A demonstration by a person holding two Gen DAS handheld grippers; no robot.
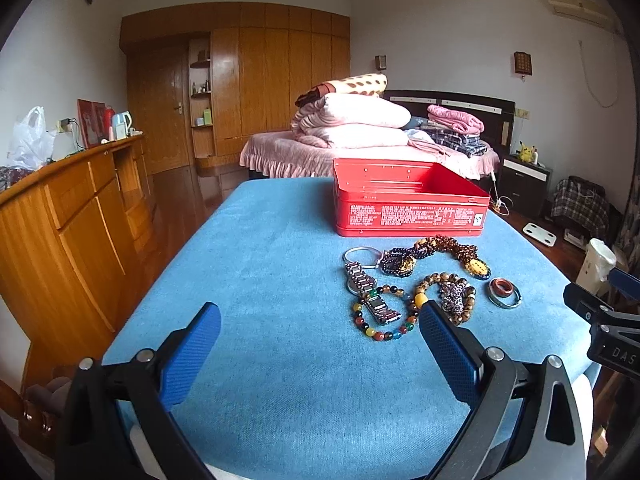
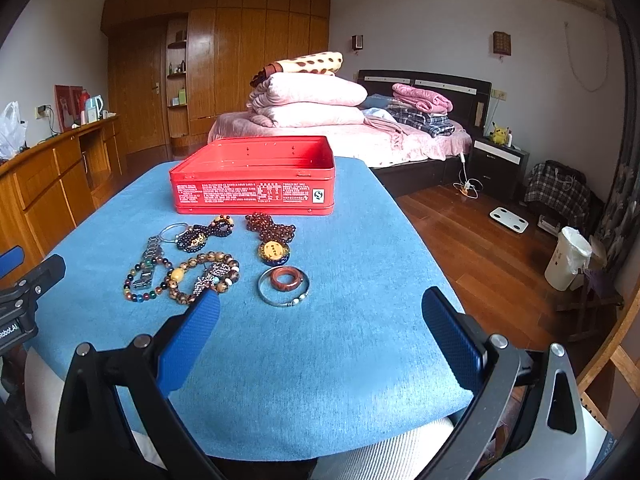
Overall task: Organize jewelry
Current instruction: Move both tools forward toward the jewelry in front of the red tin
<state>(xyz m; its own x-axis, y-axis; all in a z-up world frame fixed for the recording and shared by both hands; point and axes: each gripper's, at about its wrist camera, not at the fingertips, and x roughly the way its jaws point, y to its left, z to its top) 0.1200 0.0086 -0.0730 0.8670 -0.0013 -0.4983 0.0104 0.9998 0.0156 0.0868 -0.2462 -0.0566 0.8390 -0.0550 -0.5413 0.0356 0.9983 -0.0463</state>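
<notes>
Jewelry (image 2: 208, 260) lies in a loose cluster on a blue cloth (image 2: 320, 380) covering the table, just on the near side of a red tin (image 2: 256, 194). In the right wrist view the cluster sits at about 11 o'clock from the gripper: a watch (image 2: 147, 264) inside a multicoloured bead bracelet (image 2: 138, 294), a brown bead bracelet (image 2: 188, 274), dark beads (image 2: 200, 238), an amber necklace (image 2: 272, 232) with a round pendant, and a red ring (image 2: 285, 280) resting inside a silver bangle (image 2: 280, 300). A second bangle (image 2: 172, 232) touches the watch's far end.

The tin stands open at 12 o'clock; what shows of its inside is bare red metal, though its floor is hidden.

The cloth is bare at 6 o'clock and to the right up to the table edge at 3 o'clock, where wooden floor begins. A bed (image 2: 360, 140) with folded bedding stands beyond the tin, a wardrobe (image 2: 216, 60) at 11 o'clock.

The left gripper (image 1: 320, 320) and right gripper (image 2: 320, 304) both hang over the near cloth, fingers spread wide, holding nothing.
</notes>
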